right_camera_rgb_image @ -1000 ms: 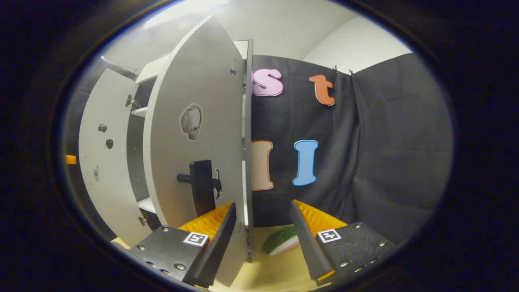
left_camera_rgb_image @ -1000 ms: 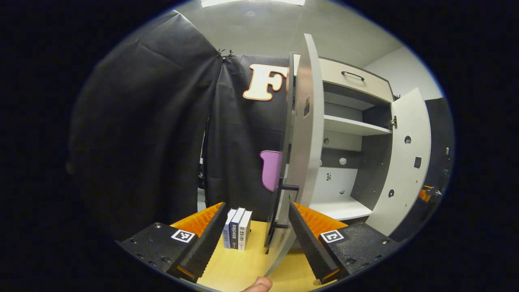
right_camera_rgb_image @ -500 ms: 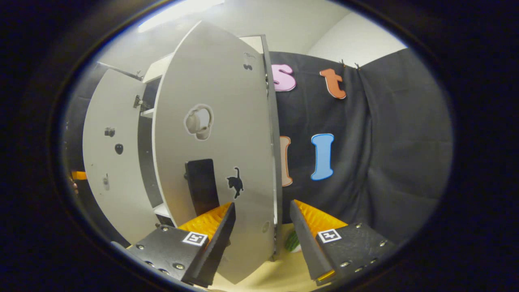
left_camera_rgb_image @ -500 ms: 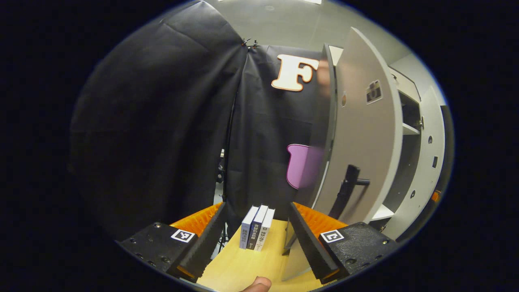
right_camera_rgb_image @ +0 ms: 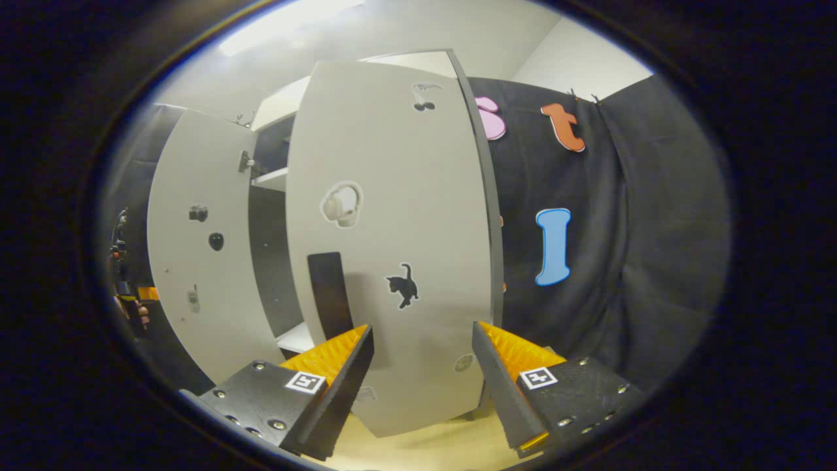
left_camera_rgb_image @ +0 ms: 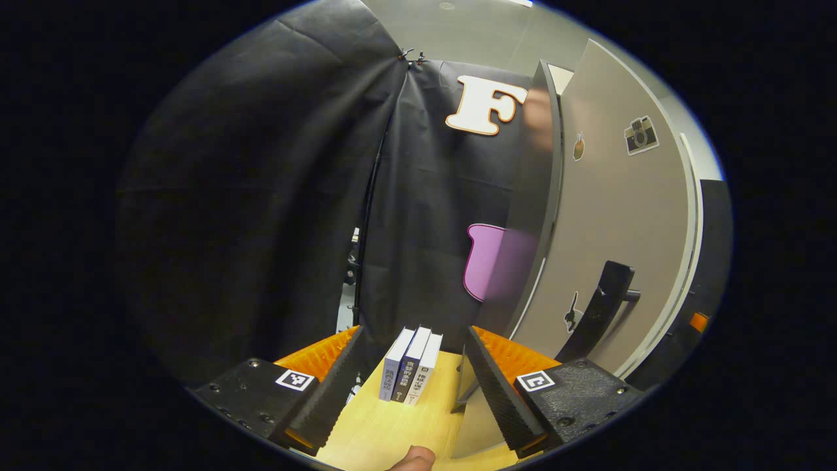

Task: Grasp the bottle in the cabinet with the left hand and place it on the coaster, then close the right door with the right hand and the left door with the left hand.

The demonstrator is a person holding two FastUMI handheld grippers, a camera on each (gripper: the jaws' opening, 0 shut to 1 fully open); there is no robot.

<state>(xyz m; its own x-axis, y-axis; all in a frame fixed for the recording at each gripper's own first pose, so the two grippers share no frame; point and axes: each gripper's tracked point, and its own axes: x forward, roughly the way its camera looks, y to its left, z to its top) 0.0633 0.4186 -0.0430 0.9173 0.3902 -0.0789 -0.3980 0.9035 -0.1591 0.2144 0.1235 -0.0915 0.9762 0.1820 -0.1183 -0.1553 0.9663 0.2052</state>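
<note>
**Both doors swinging in, neither home yet**

Since a second ago both cabinet doors have swung well round toward shut. The left door (left_camera_rgb_image: 614,216) now turns its stickered outer face and black handle (left_camera_rgb_image: 605,297) to the left gripper view, where its edge stood before. The right door (right_camera_rgb_image: 405,216) has likewise come round to face the right tongs (right_camera_rgb_image: 422,326).

A dark gap is left between the two doors in the right gripper view, with a shelf (right_camera_rgb_image: 271,178) visible through it. I judge the closing to be unfinished on both sides.

Both tongs are spread wide and hold nothing. The left tongs (left_camera_rgb_image: 414,330) sit just left of the left door's lower edge. The right door's face lies right ahead of the right tongs.

To finish well, push flat on each door's outer face near the handle side. Bring the right door home first, as the task orders, so the edges do not clash. Keep the fingers out of the closing gap.

Whether either tongs actually touches its door is hard to make out. I cannot tell whether the bottle is on its coaster. Farther left, three books (left_camera_rgb_image: 410,366) stand on the counter (left_camera_rgb_image: 392,432), well clear of the door's path.
</note>
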